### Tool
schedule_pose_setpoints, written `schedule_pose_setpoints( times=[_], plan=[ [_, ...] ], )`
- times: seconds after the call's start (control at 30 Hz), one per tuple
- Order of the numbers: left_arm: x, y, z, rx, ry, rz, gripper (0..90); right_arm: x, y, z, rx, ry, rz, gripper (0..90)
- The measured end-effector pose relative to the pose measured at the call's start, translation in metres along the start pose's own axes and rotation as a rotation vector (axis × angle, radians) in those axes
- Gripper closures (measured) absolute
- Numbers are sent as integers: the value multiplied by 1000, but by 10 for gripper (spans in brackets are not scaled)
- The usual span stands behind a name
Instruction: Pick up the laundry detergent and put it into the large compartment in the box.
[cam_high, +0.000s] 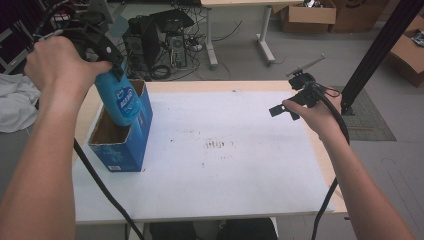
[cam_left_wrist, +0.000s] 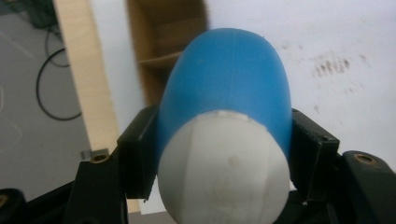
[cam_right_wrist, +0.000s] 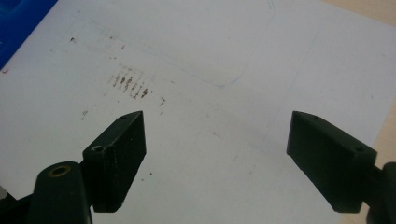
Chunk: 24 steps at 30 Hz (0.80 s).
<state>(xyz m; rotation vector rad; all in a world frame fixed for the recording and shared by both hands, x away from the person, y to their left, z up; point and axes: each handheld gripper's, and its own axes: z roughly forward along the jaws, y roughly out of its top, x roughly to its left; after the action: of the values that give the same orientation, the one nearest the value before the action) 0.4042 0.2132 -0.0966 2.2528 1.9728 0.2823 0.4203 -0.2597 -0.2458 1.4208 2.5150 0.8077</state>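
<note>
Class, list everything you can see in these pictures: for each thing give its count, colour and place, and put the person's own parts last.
bottle: 1, blue with white cap, held over the box opening
box: 1, blue, open top, table's left side
table: 1, white sheet on pale wood, centre
cardboard boxes: several, brown, floor behind
left gripper: 1, black, shut on the bottle
right gripper: 1, black, open above the sheet

Even, soft indoor light with faint shadows. The high view is slightly grainy and bends at its edges. In the left gripper view the near blue bottle (cam_left_wrist: 224, 93) is blurred.
</note>
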Motion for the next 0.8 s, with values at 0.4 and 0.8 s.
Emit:
schedule_pose_setpoints(
  times=[0.4, 0.8],
  plan=[
    [29, -5, 30, 38, 55, -129, 374, -6, -5, 1, 1, 0, 10, 198],
    [35, -14, 88, 100, 6, -157, 375, -5, -6, 5, 7, 9, 6, 197]
  ],
)
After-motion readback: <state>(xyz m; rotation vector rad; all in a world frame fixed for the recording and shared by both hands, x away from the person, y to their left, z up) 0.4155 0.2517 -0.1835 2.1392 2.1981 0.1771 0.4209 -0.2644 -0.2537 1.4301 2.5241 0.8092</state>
